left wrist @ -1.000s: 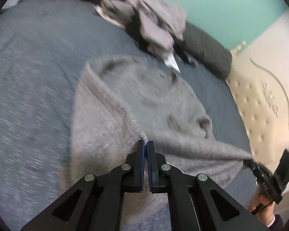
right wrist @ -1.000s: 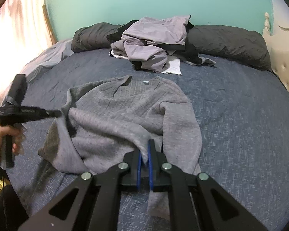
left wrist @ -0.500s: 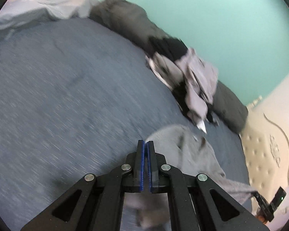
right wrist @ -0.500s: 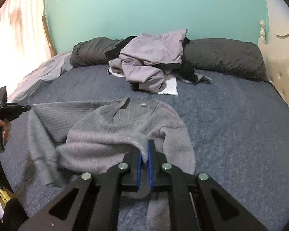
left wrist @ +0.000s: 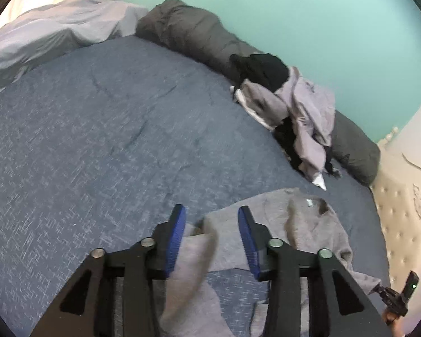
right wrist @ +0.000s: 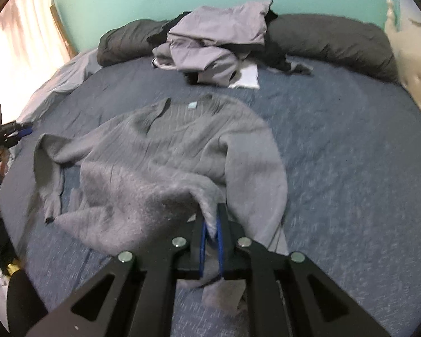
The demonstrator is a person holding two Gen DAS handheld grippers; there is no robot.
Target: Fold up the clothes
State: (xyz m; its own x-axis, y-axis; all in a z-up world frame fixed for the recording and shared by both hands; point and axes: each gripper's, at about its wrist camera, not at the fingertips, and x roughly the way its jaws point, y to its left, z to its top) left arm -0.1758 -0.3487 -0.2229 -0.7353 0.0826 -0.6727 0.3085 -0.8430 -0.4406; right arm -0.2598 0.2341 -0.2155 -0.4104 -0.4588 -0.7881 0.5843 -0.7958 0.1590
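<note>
A grey knit sweater lies face up on the blue bed cover, collar toward the pillows. My right gripper is shut on a raised fold of its lower edge, and the cloth hangs down between the blue pads. My left gripper has its jaws opening. The sweater's left sleeve lies loose under and between them, with neither pad pressing on it. In the right wrist view the left gripper stands off the end of that stretched-out sleeve. The right gripper shows small at the lower right of the left wrist view.
A heap of lilac, black and white clothes sits at the far side against two dark grey pillows. A cream tufted headboard borders the right. A pale blanket lies bunched at the far left corner.
The left gripper drew the sleeve out to the side, away from the body, then let it go and its jaws opened. The right gripper kept its hold on the lower edge.
</note>
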